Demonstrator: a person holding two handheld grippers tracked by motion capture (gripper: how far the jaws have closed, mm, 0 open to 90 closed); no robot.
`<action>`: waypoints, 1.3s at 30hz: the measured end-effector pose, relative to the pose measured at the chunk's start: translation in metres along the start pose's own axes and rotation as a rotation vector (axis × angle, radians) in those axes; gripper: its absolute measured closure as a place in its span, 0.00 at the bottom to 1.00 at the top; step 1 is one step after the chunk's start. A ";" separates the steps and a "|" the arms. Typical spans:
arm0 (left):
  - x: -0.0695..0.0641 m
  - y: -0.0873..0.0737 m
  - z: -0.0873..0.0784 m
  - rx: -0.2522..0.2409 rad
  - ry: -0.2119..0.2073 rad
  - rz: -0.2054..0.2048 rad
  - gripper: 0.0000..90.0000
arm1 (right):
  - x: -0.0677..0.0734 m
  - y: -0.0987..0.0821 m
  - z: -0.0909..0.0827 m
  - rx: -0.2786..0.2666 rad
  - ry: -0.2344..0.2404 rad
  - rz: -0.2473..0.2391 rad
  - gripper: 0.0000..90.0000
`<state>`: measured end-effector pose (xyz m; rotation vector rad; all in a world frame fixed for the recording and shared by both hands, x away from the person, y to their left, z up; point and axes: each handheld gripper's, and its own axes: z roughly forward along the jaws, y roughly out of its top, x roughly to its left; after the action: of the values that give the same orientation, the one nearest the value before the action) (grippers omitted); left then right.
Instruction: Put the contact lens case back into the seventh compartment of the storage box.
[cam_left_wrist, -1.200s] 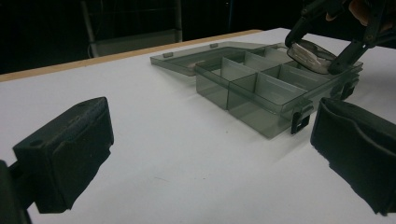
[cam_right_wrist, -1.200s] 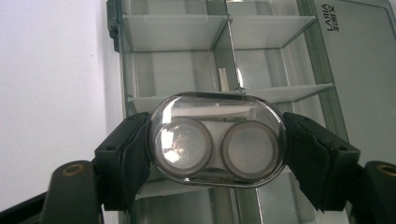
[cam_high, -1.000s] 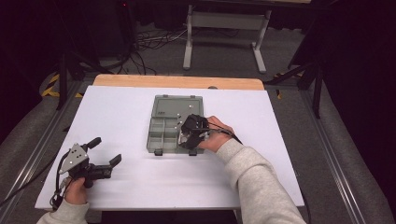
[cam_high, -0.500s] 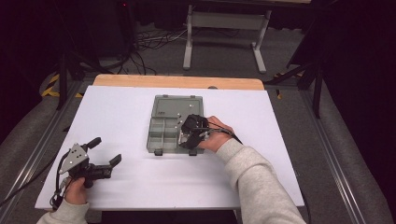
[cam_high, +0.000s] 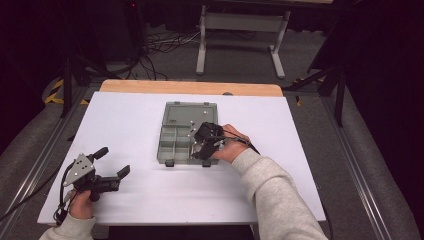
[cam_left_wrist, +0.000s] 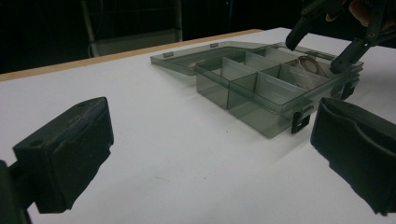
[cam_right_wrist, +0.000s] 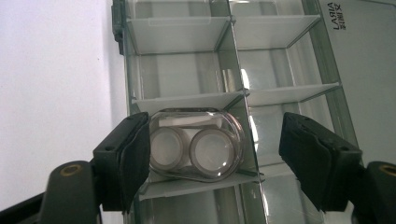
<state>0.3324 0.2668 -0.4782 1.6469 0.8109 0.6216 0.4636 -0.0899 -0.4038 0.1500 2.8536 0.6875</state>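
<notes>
My right gripper (cam_right_wrist: 212, 161) over box (cam_high: 175, 131), jaws wide, straddling lens case (cam_right_wrist: 196, 144) in 5 o'clock compartment, not clamped. Left gripper (cam_high: 110, 161) parked at table (cam_high: 300, 165) 8 o'clock, jaws spread, empty, out of way.

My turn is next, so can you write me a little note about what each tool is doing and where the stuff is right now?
Left tool: open, holding nothing, resting on the white table near its front left corner, away from the box.

Right tool: open, over the grey divided box, jaws on either side of the small clear case with two round wells. One jaw is right beside it; whether it touches is unclear.

Done: box lid is open, the case sits in a compartment.

Left: probably either gripping the case or backing away; I cannot tell which.
</notes>
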 end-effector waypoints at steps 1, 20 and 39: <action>0.000 0.000 0.000 0.000 0.000 0.000 0.00 | 0.000 0.000 0.000 -0.003 0.000 0.000 0.29; 0.000 0.000 0.000 0.000 0.000 0.000 0.00 | 0.003 0.004 -0.039 -0.174 -0.042 0.093 0.05; 0.000 0.000 0.000 0.000 0.002 0.000 0.00 | 0.020 0.001 -0.068 -0.267 -0.070 0.094 0.02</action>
<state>0.3323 0.2667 -0.4781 1.6462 0.8120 0.6235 0.4294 -0.1160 -0.3471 0.2622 2.6699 1.0509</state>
